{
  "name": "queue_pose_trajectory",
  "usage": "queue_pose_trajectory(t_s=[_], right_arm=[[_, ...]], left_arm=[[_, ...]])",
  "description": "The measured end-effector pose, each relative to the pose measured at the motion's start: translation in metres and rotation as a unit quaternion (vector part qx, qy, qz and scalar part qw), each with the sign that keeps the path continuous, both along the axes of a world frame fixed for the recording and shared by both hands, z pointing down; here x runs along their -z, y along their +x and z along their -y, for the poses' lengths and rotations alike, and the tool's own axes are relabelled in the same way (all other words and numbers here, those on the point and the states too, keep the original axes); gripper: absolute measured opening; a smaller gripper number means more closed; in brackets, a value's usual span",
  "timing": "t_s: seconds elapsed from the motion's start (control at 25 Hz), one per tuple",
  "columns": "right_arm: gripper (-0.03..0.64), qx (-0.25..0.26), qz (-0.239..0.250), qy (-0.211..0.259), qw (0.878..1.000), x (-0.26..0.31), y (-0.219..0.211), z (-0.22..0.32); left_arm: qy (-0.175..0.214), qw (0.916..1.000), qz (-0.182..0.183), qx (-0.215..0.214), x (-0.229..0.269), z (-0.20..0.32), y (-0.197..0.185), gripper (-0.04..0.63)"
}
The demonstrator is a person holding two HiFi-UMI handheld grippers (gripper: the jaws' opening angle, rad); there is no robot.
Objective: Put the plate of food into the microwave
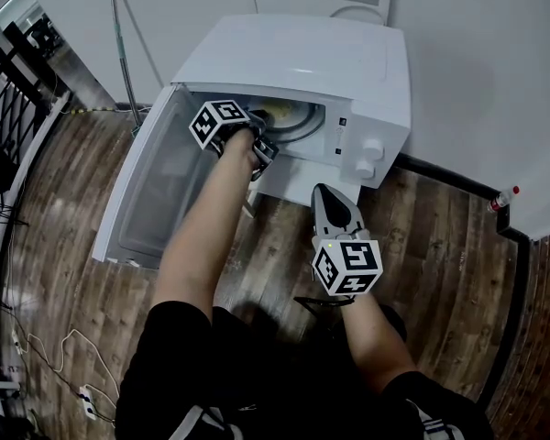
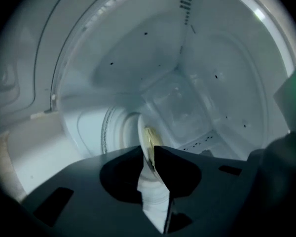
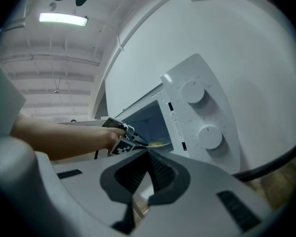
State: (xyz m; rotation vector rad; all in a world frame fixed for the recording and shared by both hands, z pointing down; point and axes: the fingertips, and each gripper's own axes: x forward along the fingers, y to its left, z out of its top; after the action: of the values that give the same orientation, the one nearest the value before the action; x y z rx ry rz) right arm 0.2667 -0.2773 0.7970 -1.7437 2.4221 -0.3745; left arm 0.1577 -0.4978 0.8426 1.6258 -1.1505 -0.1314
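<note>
Releasing the plate (image 2: 153, 201) inside the microwave (image 1: 330, 62), the left gripper (image 2: 148, 149) is opening its jaws round the rim, the right gripper (image 3: 149, 153) idle with jaws together, so backing out seems next.

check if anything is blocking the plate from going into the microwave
Nothing visible does. The microwave has its door swung wide open, and the plate is already inside the cavity, its rim between the opening jaws of the left gripper.

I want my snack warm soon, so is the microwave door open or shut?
Open. The door is swung wide out from the microwave, leaving the plate inside the cavity in plain view.
</note>
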Motion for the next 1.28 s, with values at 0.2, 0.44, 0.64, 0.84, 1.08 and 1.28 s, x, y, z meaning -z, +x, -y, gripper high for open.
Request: queue_pose_trajectory(t_s=[0.2, 0.44, 0.64, 0.84, 1.08, 1.28], right_arm=[[0.005, 0.004, 0.004, 0.001, 1.0, 0.002, -0.002, 0.003], [0.005, 0.013, 0.002, 0.003, 1.0, 0.0, -0.013, 0.003], [0.005, 0.02, 0.0, 0.001, 1.0, -0.003, -0.018, 0.0], [0.005, 0.024, -0.002, 0.001, 1.0, -0.007, -0.02, 0.003], [0.005, 0.015, -0.011, -0.003, 1.0, -0.002, -0.019, 0.005], [0.005, 0.001, -0.027, 0.007, 1.0, 0.013, -0.023, 0.013]], left_arm=[[0.052, 0.9795, 0.188, -0.05, 0.0, 0.004, -0.004, 0.15], [0.106, 0.9479, 0.292, -0.069, -0.001, 0.005, -0.006, 0.193], [0.147, 0.9276, 0.338, -0.06, 0.002, 0.004, -0.013, 0.224], [0.195, 0.9149, 0.351, -0.041, 0.02, -0.016, -0.017, 0.075], [0.273, 0.8926, 0.354, -0.059, 0.044, -0.079, -0.018, -0.002], [0.305, 0.8819, 0.353, -0.068, 0.055, -0.129, -0.019, -0.002]])
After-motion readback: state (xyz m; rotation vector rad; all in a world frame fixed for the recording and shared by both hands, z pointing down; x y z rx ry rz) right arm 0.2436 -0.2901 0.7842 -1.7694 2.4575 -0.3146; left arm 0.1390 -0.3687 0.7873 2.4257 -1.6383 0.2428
